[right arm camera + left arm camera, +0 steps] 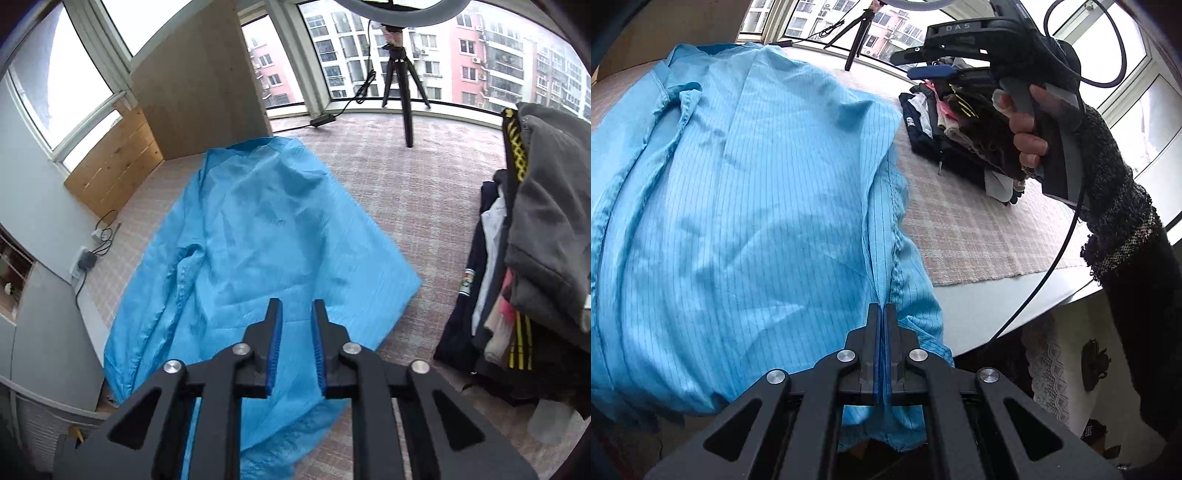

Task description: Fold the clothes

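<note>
A light-blue pinstriped garment point(738, 184) lies spread over the checked tablecloth point(979, 229). My left gripper point(882, 306) is shut on the blue garment's seamed edge near the table's front, and the cloth runs up between its jaws. In the right wrist view the same blue garment point(258, 240) lies below my right gripper point(297, 306), whose blue pads stand apart with nothing between them. A hand in a dark knitted sleeve holds the right gripper point(912, 64) above the table at the far right in the left wrist view.
A pile of folded dark and mixed clothes point(535, 240) stands at the right of the table. A black tripod point(402, 81) stands at the back by the windows. A wooden panel point(199, 85) stands at the back left. The table's front edge point(997, 306) is near my left gripper.
</note>
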A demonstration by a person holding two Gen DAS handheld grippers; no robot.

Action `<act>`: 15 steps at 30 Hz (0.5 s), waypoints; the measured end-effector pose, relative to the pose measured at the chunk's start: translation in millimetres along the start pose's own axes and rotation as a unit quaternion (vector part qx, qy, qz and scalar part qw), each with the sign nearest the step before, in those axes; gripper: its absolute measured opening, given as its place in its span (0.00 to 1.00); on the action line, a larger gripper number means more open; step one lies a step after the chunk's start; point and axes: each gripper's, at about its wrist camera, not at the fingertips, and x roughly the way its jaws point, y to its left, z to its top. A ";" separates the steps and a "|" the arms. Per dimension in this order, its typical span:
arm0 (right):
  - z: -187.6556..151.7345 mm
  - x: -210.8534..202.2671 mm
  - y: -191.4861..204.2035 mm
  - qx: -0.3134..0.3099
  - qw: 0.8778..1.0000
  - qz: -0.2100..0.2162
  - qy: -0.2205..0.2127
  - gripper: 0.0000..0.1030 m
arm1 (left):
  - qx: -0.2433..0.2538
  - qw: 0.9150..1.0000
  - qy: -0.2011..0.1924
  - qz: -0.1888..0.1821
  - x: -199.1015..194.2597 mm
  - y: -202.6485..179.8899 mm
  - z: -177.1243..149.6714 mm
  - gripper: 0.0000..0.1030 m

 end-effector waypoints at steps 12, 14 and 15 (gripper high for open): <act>-15.2 88.9 -59.5 0.106 0.992 0.010 0.071 0.59 | 0.045 0.997 0.029 0.051 13.5 -8.1 7.4 0.01; -15.5 95.8 -58.5 0.107 0.992 0.019 0.069 0.52 | 0.043 0.997 0.030 0.052 14.8 -7.4 8.0 0.01; -15.2 95.4 -57.8 0.109 0.992 0.028 0.064 0.32 | 0.042 0.997 0.031 0.051 14.7 -6.8 8.0 0.01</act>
